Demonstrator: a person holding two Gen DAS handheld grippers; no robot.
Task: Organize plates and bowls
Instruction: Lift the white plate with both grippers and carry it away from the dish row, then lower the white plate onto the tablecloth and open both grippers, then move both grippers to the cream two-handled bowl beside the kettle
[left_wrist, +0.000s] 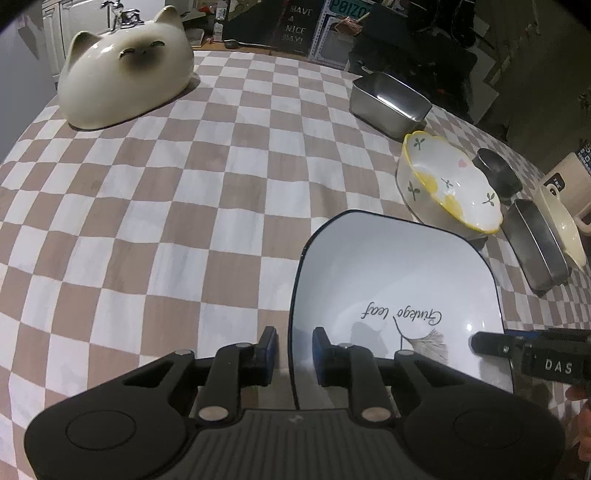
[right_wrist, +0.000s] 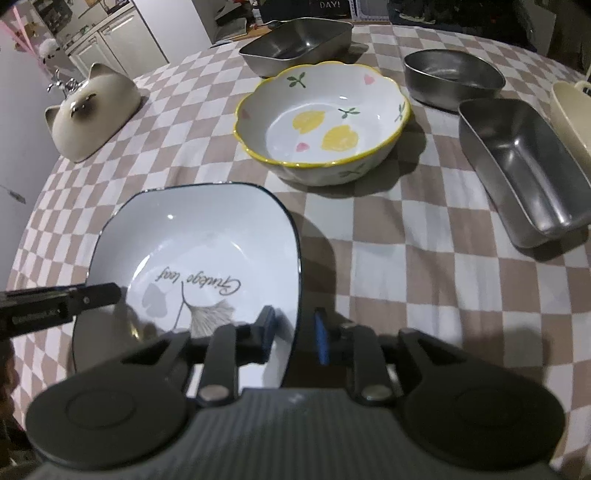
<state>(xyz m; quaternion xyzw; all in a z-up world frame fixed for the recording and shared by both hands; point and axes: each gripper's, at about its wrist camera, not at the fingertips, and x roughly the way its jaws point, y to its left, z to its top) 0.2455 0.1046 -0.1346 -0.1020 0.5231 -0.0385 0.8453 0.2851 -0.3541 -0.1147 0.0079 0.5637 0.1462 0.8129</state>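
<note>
Two grippers straddle opposite rims of square white plate (right_wrist: 207, 254) on checked cloth (left_wrist: 147, 221): left gripper (left_wrist: 294, 356) and right gripper (right_wrist: 294, 332), jaws apart, pads off rim. Step: plate set down, release. Next: withdraw clear, take flowered bowl (right_wrist: 325, 122).

Your left gripper (left_wrist: 294, 352) points steeply down, its blue-padded fingers (left_wrist: 270, 349) standing one on each side of a thin rim, a visible gap at each pad. Your right gripper (right_wrist: 294, 334) tilts down likewise, its pads astride the opposite rim and clear of it. Each gripper's fingertip shows at the edge of the other's view.
</note>
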